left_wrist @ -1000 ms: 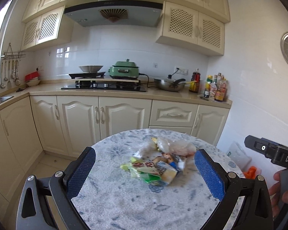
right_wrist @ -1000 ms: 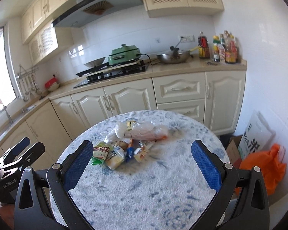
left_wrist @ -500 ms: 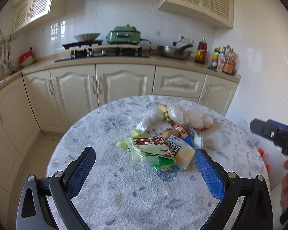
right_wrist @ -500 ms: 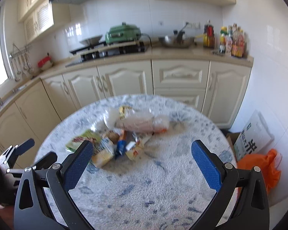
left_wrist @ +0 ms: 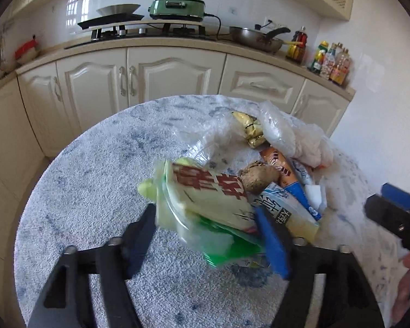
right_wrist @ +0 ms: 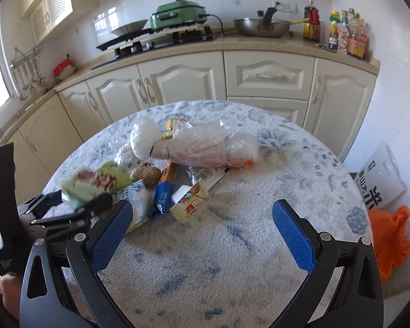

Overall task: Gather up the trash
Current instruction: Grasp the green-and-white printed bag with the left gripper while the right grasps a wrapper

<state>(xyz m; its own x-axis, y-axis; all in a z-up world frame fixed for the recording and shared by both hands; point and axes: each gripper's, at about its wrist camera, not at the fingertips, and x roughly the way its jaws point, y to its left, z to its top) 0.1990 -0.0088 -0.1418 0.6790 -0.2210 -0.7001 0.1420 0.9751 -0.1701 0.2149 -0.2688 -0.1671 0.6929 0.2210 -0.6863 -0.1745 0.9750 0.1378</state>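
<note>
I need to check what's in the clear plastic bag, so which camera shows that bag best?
The right wrist view: the clear plastic bag lies unobstructed across the far side of the table, showing its full length. In the left wrist view it sits at the right, bunched up and seen end-on.

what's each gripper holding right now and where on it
The left gripper has its jaws closing around the near end of the green and red wrapper; a firm grip can't be told yet. The right gripper holds nothing, jaws wide apart.
</note>
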